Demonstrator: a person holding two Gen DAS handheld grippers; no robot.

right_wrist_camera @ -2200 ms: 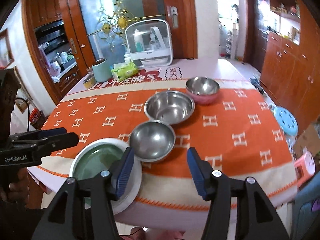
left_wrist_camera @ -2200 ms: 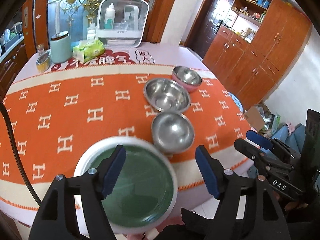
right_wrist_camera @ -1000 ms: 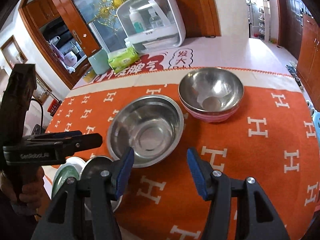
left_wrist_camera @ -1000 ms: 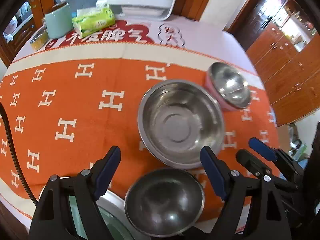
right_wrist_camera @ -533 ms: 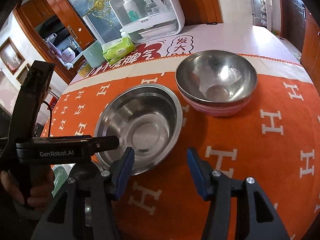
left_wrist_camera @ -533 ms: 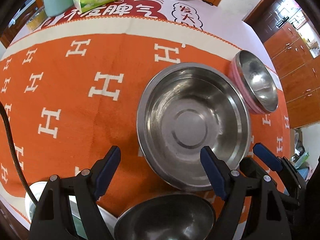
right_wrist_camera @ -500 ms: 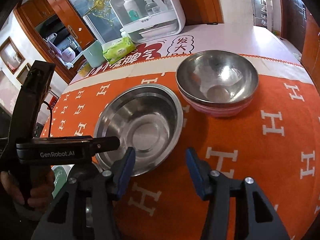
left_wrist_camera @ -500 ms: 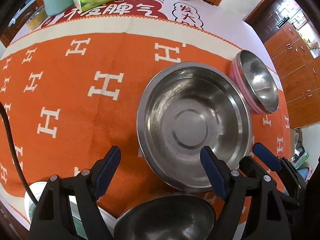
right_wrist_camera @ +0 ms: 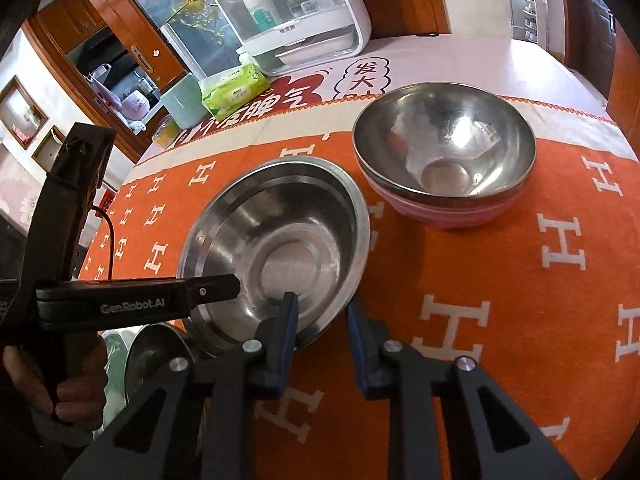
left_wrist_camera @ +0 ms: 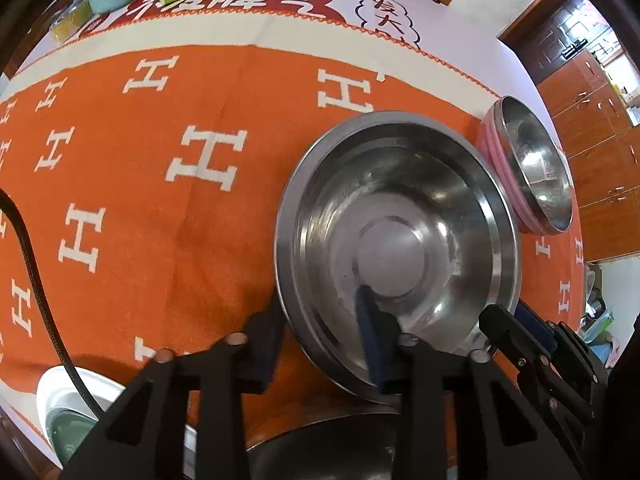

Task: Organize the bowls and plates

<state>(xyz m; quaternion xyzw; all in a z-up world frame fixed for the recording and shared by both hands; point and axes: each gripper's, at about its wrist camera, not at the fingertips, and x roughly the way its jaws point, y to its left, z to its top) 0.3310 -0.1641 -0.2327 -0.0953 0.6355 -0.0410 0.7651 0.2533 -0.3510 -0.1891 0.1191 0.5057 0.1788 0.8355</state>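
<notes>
Bowl [left_wrist_camera: 396,248] rim nipped between both tongs, left [left_wrist_camera: 320,336] and right [right_wrist_camera: 320,320], jaws just closed.

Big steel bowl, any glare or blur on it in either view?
Left wrist view: the big steel bowl is sharp, with bright window highlights on its wall and fisheye bending at the frame edges. Right wrist view: the bowl's far rim looks slightly smeared; glare sits on the base.
</notes>
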